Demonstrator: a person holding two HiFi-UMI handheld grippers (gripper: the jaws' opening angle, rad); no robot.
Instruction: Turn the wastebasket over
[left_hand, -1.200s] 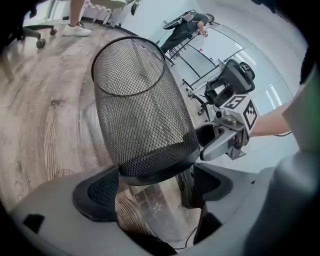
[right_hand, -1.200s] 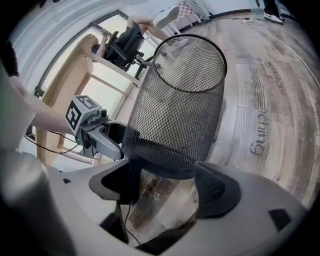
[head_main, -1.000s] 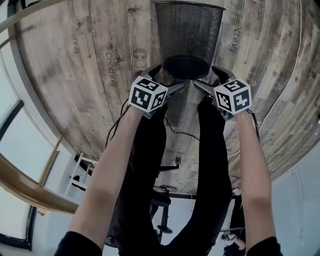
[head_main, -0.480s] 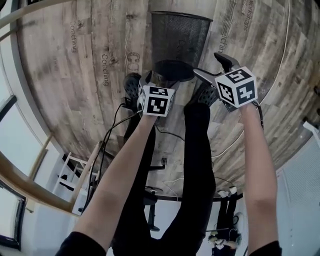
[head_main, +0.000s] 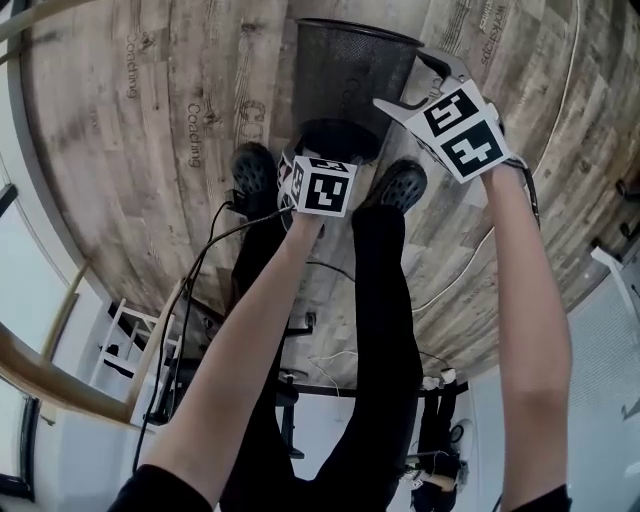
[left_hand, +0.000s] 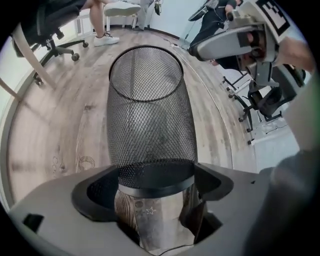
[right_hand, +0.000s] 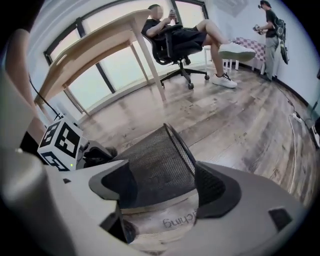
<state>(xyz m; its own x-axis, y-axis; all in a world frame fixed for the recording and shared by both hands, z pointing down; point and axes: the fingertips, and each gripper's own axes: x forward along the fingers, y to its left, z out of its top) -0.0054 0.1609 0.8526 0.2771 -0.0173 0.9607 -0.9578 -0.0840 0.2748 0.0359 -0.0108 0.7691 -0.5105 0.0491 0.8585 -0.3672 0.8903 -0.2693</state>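
Left gripper (left_hand: 157, 186): the fingers (left_hand: 97, 192) stand wide apart. The solid base of the wastebasket (left_hand: 147, 115) fills the gap at their tips; contact cannot be confirmed. The wastebasket lies on its side on the wooden floor (left_hand: 55, 130), rim pointing away from this gripper. Right gripper (right_hand: 159, 186): the fingers (right_hand: 217, 190) are equally spread and empty, held higher, beside the rim end, with the mesh wall showing beyond their tips.
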